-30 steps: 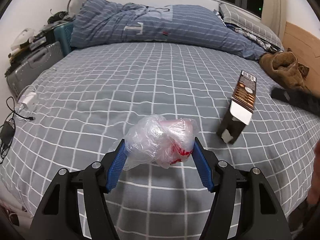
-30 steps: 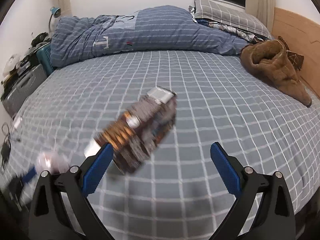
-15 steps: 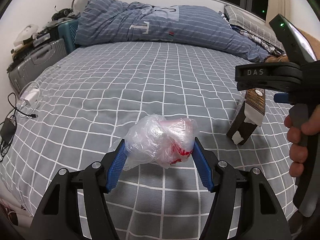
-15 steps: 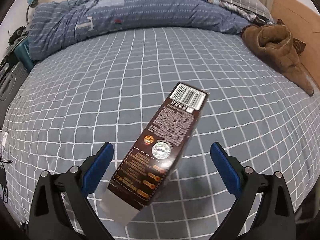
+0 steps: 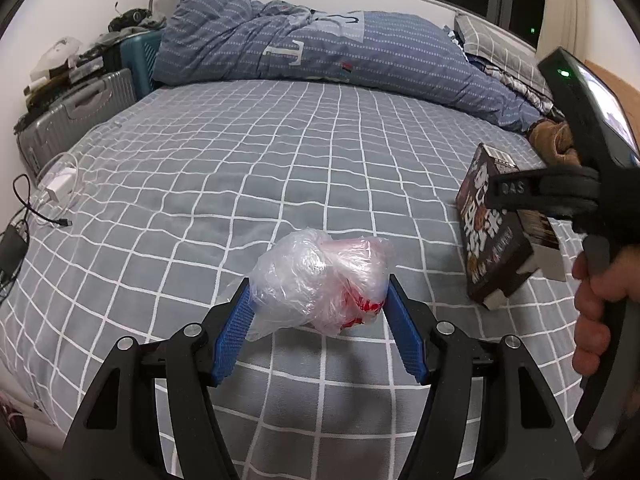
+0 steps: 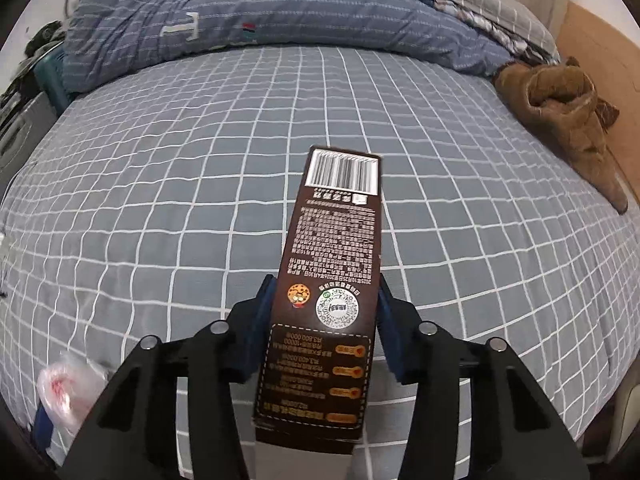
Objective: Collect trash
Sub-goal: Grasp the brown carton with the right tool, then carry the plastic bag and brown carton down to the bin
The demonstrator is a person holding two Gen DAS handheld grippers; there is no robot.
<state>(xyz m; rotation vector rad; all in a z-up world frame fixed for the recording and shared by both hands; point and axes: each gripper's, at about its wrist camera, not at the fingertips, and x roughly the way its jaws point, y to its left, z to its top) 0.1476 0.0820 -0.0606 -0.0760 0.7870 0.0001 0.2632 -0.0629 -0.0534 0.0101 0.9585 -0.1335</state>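
A bed (image 5: 280, 168) with a grey, white-checked sheet fills both views, a rumpled blue striped duvet (image 5: 340, 60) heaped along its far side. A brown garment (image 6: 568, 120) lies at the right edge. The long dark-brown carton (image 6: 332, 280), barcode at its far end, sits near the middle; the right gripper (image 6: 326, 316) has just closed its fingers onto its sides. The left gripper (image 5: 318, 312) holds a crumpled clear plastic bag (image 5: 320, 280) with red print above the near edge.
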